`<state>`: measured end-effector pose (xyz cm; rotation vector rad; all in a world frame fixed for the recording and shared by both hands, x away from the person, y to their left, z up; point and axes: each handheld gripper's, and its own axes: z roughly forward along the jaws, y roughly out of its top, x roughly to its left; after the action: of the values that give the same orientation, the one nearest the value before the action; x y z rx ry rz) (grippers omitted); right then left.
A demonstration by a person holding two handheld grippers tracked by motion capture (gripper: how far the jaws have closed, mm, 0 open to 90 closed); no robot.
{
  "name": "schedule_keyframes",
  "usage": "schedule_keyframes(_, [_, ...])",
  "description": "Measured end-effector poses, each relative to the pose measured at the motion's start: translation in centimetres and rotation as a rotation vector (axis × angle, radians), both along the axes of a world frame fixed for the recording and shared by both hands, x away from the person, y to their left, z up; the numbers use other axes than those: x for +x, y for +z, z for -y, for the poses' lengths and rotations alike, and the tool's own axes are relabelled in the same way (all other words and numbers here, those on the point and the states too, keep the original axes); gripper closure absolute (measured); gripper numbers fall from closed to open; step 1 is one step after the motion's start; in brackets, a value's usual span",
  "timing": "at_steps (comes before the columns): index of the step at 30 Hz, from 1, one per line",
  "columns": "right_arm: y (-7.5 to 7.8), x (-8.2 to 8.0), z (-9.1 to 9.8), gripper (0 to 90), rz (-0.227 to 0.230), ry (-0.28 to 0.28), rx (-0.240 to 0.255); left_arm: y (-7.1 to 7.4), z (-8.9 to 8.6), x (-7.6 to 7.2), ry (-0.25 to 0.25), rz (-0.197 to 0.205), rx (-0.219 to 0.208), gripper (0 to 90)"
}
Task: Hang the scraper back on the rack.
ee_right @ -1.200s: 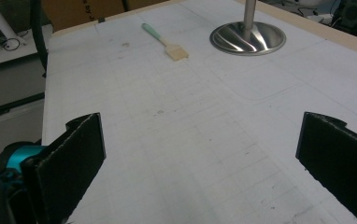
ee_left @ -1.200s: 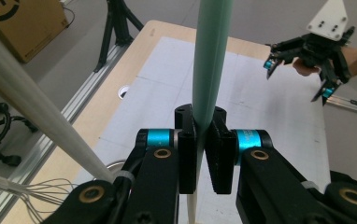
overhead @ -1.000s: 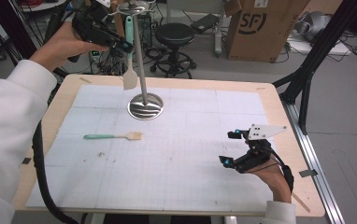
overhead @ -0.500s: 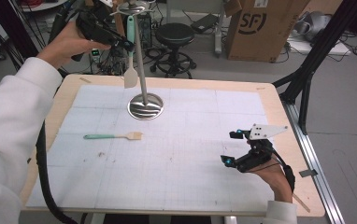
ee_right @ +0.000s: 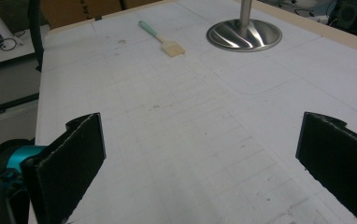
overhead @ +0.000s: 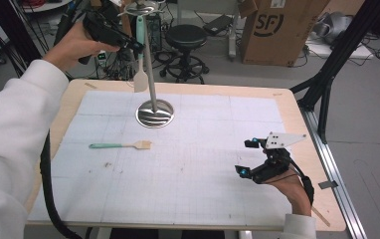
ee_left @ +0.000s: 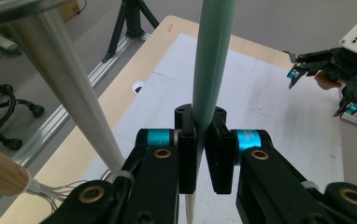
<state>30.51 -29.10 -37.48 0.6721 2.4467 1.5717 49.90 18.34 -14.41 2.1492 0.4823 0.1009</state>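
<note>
My left gripper (overhead: 130, 45) is held high at the back left, shut on the teal handle of a spatula (overhead: 140, 79) whose pale blade hangs down. The handle (ee_left: 211, 70) runs up between the pressed pads, close beside the pole of a metal stand (overhead: 150, 74). The stand's round base (overhead: 154, 113) rests on the white mat. A teal-handled brush (overhead: 121, 145) lies flat on the mat, left of centre, and shows far off as the brush (ee_right: 162, 39). My right gripper (overhead: 245, 157) rests low at the front right, open, its jaws (ee_right: 200, 154) wide apart over bare mat.
The white gridded mat (overhead: 203, 199) covers a wooden table (overhead: 302, 129). A wooden-handled tool with wires (ee_left: 1, 175) hangs near the stand's top. Behind the table stand a black stool (overhead: 185, 37) and a cardboard box (overhead: 272, 30). A thick cable (overhead: 48, 199) trails along the left edge.
</note>
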Motion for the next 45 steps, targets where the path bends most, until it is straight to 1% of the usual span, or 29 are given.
schedule_keyframes(2, [0.0, 0.0, 0.0, 0.2, 0.005, 0.000, -0.001, -0.1, -0.1, 0.2, 0.013, -0.003, 0.003, 83.7])
schedule_keyframes(4, [0.0, 0.0, 0.0, 0.2, 0.007, 0.002, 0.000, -0.2, -0.2, 0.3, 0.007, 0.001, 0.005, 83.7])
schedule_keyframes(6, [0.0, 0.0, 0.0, 0.2, 0.003, -0.001, 0.005, -0.2, -0.2, 0.2, 0.013, 0.006, 0.013, 83.6])
schedule_keyframes(10, [-0.1, 0.1, 0.2, 0.2, 0.001, -0.003, 0.002, -0.3, -0.1, 0.1, 0.030, 0.032, 0.021, 82.8])
schedule_keyframes(11, [-0.1, 0.1, 0.2, 0.2, -0.001, -0.003, 0.005, -0.3, -0.1, 0.0, 0.040, 0.038, 0.017, 82.1])
schedule_keyframes(13, [-0.1, 0.1, 0.2, 0.2, 0.002, -0.006, 0.002, -0.4, -0.3, -0.2, 0.050, 0.047, 0.029, 74.4])
schedule_keyframes(16, [0.0, 0.0, 0.3, 0.2, 0.007, -0.006, 0.007, -0.4, -0.5, -0.6, 0.046, 0.051, 0.053, 68.5])
schedule_keyframes(18, [0.0, 0.0, 0.3, 0.2, 0.002, -0.009, 0.006, -0.3, -0.7, -0.9, 0.049, 0.061, 0.062, 60.0])
schedule_keyframes(20, [-0.1, 0.1, 0.3, 0.2, 0.001, -0.007, 0.008, -0.2, -0.9, -1.4, 0.021, 0.071, 0.068, 54.0])
schedule_keyframes(23, [-0.1, 0.1, 0.4, 0.2, 0.001, -0.007, 0.007, -0.1, -0.9, -2.1, -0.016, 0.084, 0.087, 45.4])
schedule_keyframes(26, [0.0, 0.0, 0.5, 0.2, 0.003, -0.009, 0.011, 0.0, -0.9, -2.9, -0.027, 0.115, 0.122, 35.8])
schedule_keyframes(28, [-0.1, 0.0, 0.5, 0.2, 0.002, -0.012, 0.012, 0.2, -0.9, -3.3, -0.038, 0.110, 0.129, 28.2])
schedule_keyframes(29, [-0.1, 0.0, 0.5, 0.2, 0.001, -0.013, 0.011, 0.2, -0.9, -3.5, -0.046, 0.106, 0.127, 25.5])
schedule_keyframes(30, [0.0, 0.0, 0.5, 0.2, 0.002, -0.013, 0.010, 0.3, -1.0, -3.7, -0.044, 0.103, 0.128, 21.1])
schedule_keyframes(31, [0.0, 0.0, 0.5, 0.2, 0.011, -0.011, 0.007, 0.3, -1.0, -3.9, -0.039, 0.099, 0.129, 15.2])
schedule_keyframes(32, [0.0, 0.0, 0.5, 0.2, 0.004, -0.010, 0.007, 0.4, -1.1, -4.0, -0.037, 0.104, 0.130, 10.3])
schedule_keyframes(33, [-0.1, 0.0, 0.6, 0.2, 0.010, -0.012, 0.007, 0.5, -1.2, -4.2, -0.030, 0.123, 0.139, 4.6])
schedule_keyframes(34, [-0.1, 0.0, 0.6, 0.2, 0.002, -0.013, 0.008, 0.6, -1.3, -4.4, -0.022, 0.134, 0.148, 1.6])
schedule_keyframes(36, [-0.1, -0.1, 0.7, 0.2, -0.001, -0.016, 0.009, 0.7, -1.6, -4.7, -0.018, 0.121, 0.145, 1.6])
schedule_keyframes(38, [-0.1, 0.0, 0.8, 0.2, 0.001, -0.020, 0.008, 0.9, -2.0, -5.0, -0.008, 0.133, 0.157, 1.6])
schedule_keyframes(40, [-0.1, 0.0, 0.9, 0.2, 0.004, -0.023, 0.009, 1.1, -2.3, -5.2, -0.003, 0.140, 0.153, 1.6])
schedule_keyframes(43, [-0.1, -0.1, 1.0, 0.2, 0.004, -0.025, 0.011, 1.4, -2.6, -5.6, 0.015, 0.157, 0.158, 1.6])
schedule_keyframes(45, [-0.1, -0.1, 1.0, 0.2, 0.004, -0.028, 0.008, 1.7, -2.7, -5.9, 0.017, 0.167, 0.152, 2.0])
